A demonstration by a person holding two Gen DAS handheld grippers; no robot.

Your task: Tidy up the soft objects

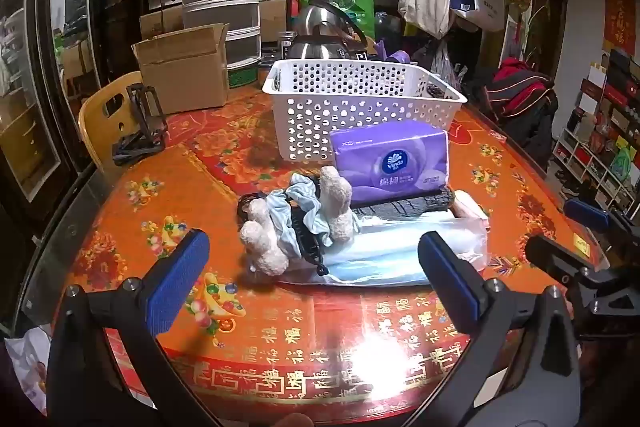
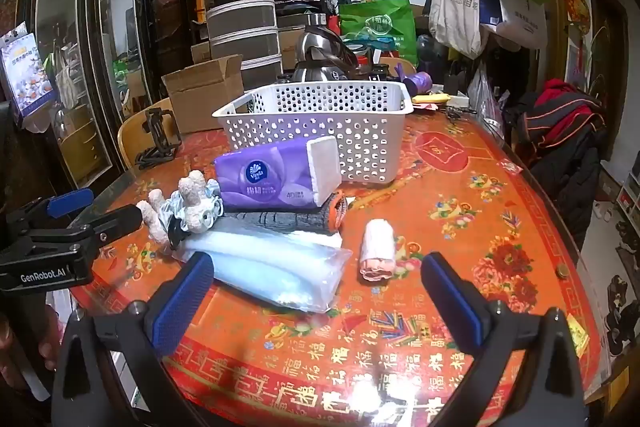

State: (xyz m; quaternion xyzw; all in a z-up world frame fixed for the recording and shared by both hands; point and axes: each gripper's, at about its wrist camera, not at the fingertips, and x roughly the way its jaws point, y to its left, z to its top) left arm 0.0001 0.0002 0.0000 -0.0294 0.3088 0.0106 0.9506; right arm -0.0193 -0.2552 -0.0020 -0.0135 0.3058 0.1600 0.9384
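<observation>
Round table (image 1: 132,227) under a red-and-orange floral cloth with gold characters along the near edge. Left gripper (image 1: 312,275) hovers above the near edge, jaws spread wide, nothing between the blue pads (image 1: 176,279). Right gripper (image 2: 316,291) likewise spread and empty, also over the near edge; from its camera the left gripper shows at the left side. Soft items cluster mid-table: a cream plush toy (image 1: 276,227) in a pale blue ruffled dress lies on its side, its lower part resting on a clear bag of pale blue material (image 2: 272,267). Behind that bag, a dark ribbed rolled cloth (image 2: 296,217) lies crosswise, and a purple tissue pack (image 1: 390,159) sits on top of it, leaning toward the basket. A small pink-and-white roll (image 2: 378,251) lies apart, to the right of the bag. White perforated basket (image 1: 360,99) stands toward the far edge, just behind the tissue pack; its inside cannot be judged from here. An open cardboard box (image 1: 184,67) sits at the far left edge.
</observation>
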